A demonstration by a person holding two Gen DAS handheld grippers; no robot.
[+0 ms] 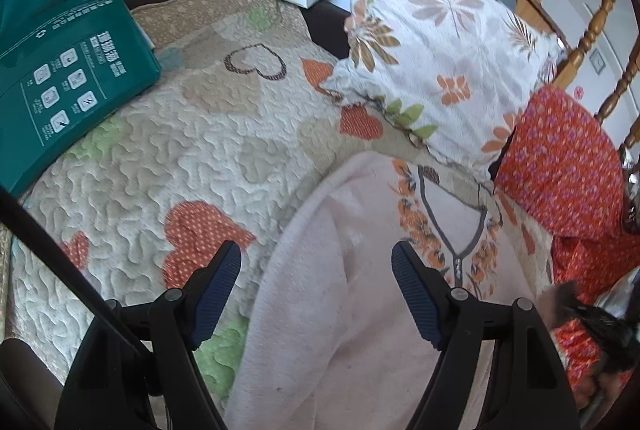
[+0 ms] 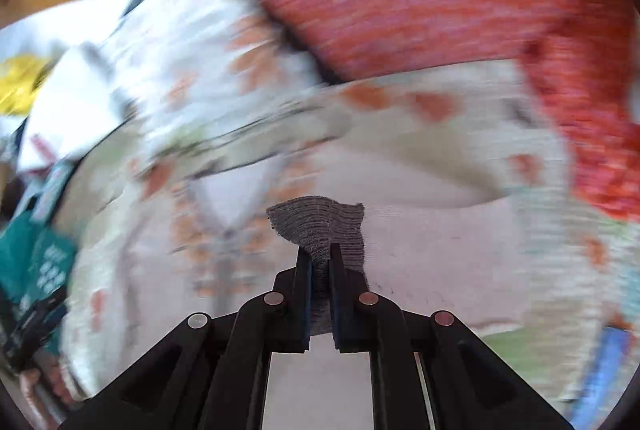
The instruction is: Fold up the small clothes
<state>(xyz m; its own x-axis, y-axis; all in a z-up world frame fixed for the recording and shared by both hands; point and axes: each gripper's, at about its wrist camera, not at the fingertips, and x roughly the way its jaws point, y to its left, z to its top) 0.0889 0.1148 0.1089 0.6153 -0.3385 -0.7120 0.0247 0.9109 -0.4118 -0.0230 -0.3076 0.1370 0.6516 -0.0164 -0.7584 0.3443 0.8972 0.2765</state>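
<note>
On the quilted heart-print bedspread [image 1: 168,158], at far left, we note a green package [image 1: 68,66]; moving right, our left gripper [image 1: 316,282] hangs with jaws spread and empty above the pale pink top [image 1: 320,310], which lies flat on the quilt below the floral pillow [image 1: 436,42] and beside red patterned cloth [image 1: 560,166]. Further right, our right gripper [image 2: 320,262] is pressed together on the grey ribbed cuff [image 2: 320,226], its view heavily blurred. We judge the main risk to be the one-sided pull: with the left gripper holding nothing, the top may drag or bunch rather than fold, or the thin cuff may slip free.
</note>
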